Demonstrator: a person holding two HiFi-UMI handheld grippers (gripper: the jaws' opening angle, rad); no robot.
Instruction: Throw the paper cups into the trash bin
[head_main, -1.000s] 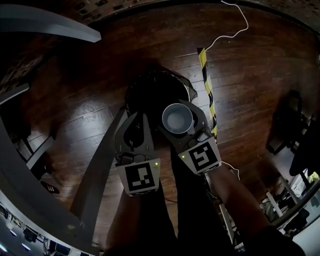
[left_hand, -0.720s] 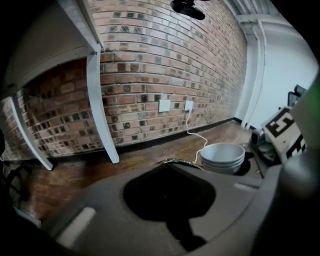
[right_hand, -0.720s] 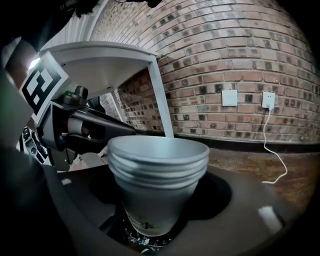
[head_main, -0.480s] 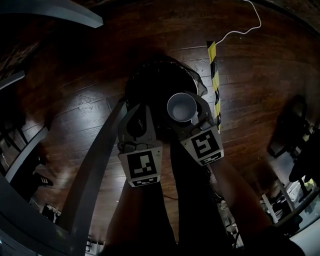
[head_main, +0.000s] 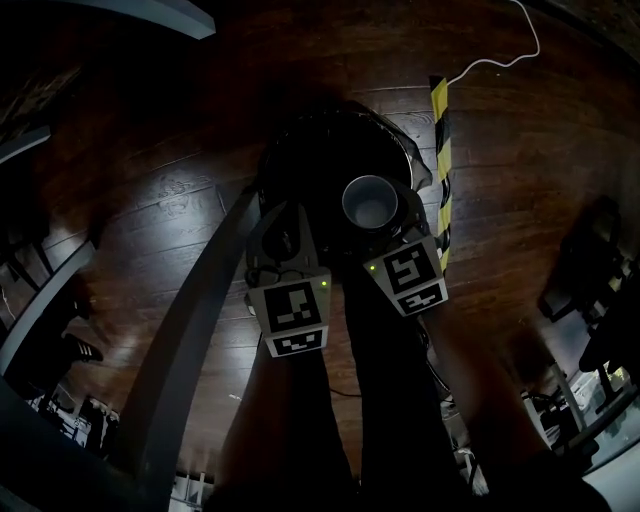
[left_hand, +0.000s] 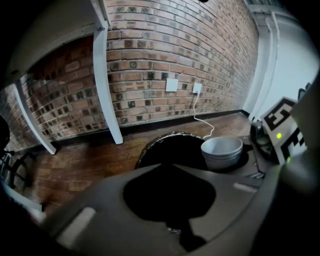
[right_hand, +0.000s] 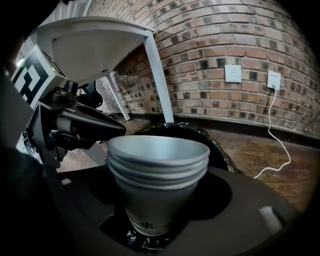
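A stack of white paper cups (head_main: 368, 200) stands upright between the jaws of my right gripper (head_main: 374, 192), which is shut on it. The stack hangs over the near right part of a round black-lined trash bin (head_main: 325, 140). In the right gripper view the cups (right_hand: 157, 170) fill the middle, with the bin's rim (right_hand: 220, 150) just behind them. My left gripper (head_main: 283, 225) is beside the right one, at the bin's near edge. Its jaws meet at the tips with nothing in them (left_hand: 165, 169). From there the cups (left_hand: 221, 152) show to the right of the bin (left_hand: 167, 147).
A strip of yellow-black tape (head_main: 441, 150) and a white cable (head_main: 500, 62) lie on the dark wooden floor right of the bin. A grey table leg (head_main: 190, 320) slants past on the left. A brick wall with sockets (left_hand: 172, 84) rises behind the bin.
Both grippers have moved forward together, carrying the cups from the bin's near rim further out over its opening. The grip on the cups is unchanged.
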